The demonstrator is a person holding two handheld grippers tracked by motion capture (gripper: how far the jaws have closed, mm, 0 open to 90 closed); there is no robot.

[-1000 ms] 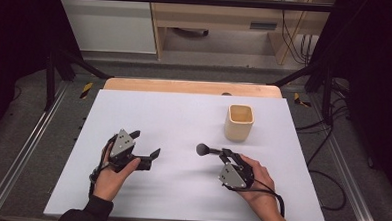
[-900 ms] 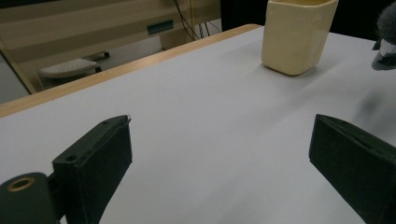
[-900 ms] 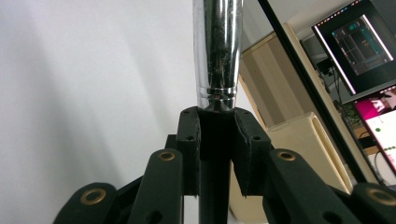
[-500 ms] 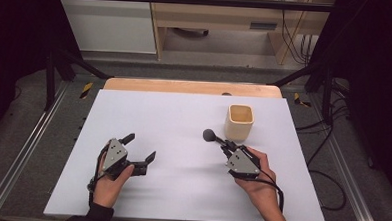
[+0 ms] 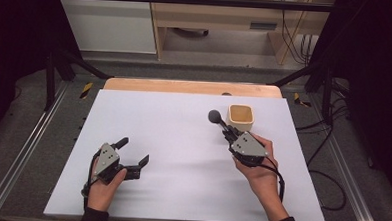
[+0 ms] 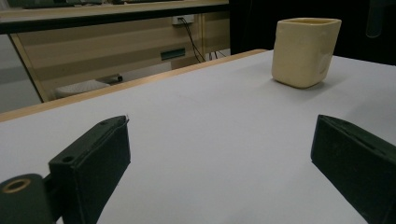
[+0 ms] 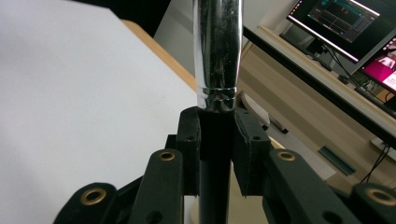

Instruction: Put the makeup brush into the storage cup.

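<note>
A utensil with a black handle, a chrome shaft (image 7: 217, 51) and a round dark head (image 5: 213, 116) is lifted over the white table (image 5: 173, 119). My right gripper (image 5: 227, 134) (image 7: 217, 135) is shut on its handle, and the head points up and away, just left of the cream square cup (image 5: 240, 117) (image 6: 304, 45). The cup stands upright at the far right of the table. Low over the near left of the table, my left gripper (image 5: 132, 153) (image 6: 219, 154) is open with nothing between its jaws.
A wooden strip (image 5: 185, 86) borders the table's far edge, with a cabinet (image 5: 213, 21) and floor cables behind it. Metal rails (image 5: 27, 148) run along the left side. Monitors (image 7: 345, 28) show beyond the desk in the right gripper view.
My right gripper has risen and moved toward the cup with the utensil, whose head now sits beside the cup. The left gripper has drifted nearer the front edge and lower.
</note>
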